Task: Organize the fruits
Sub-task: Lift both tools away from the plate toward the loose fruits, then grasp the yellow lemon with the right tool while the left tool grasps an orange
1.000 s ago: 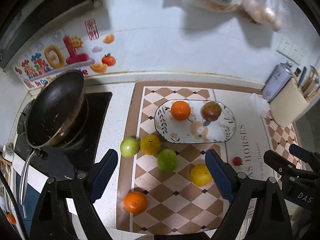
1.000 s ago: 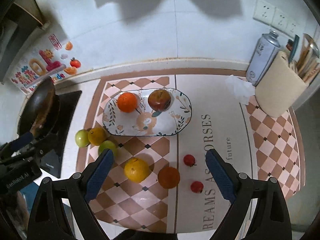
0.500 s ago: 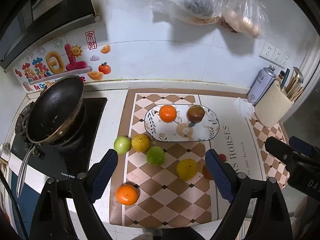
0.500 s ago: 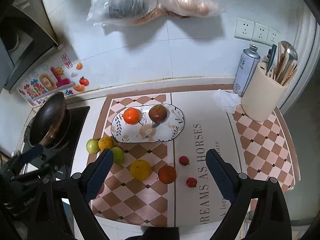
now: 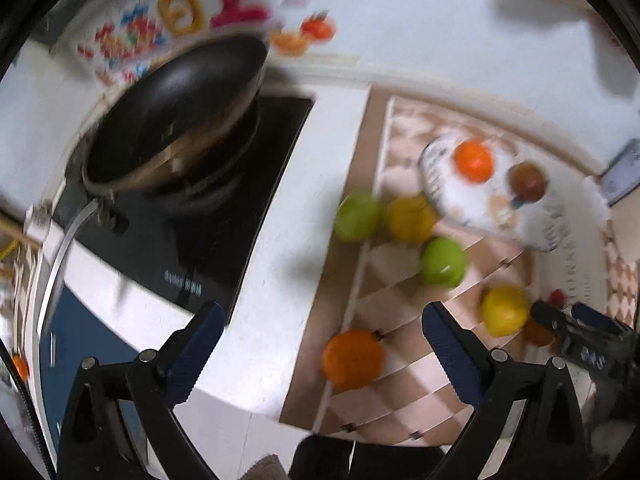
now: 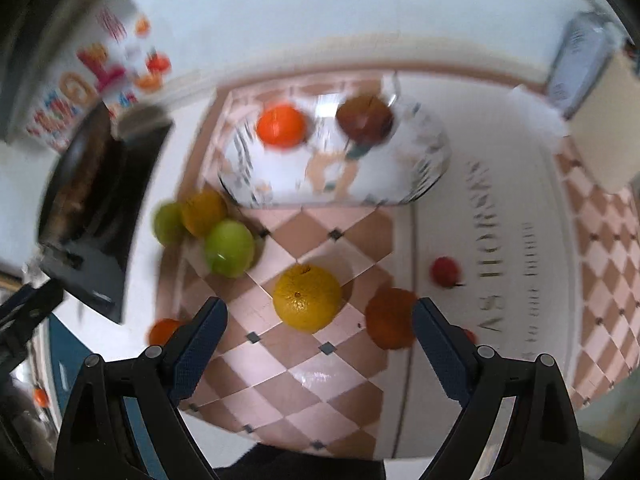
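An oval patterned plate holds an orange and a dark red apple. Loose fruit lies on the checkered mat: a yellow orange, a dark orange, a green apple, another green fruit, a yellow-orange fruit and small red fruits. My right gripper is open above the yellow orange. My left gripper is open with an orange between its fingers' line; the plate lies far right.
A black pan sits on a black stove at the left. A beige utensil holder and a spray can stand at the back right. The counter's front edge runs close below both grippers. Both views are blurred.
Both grippers have dropped sharply toward the counter and the fruit looks much bigger. The left view has swung left toward the stove. Both grippers stay open.
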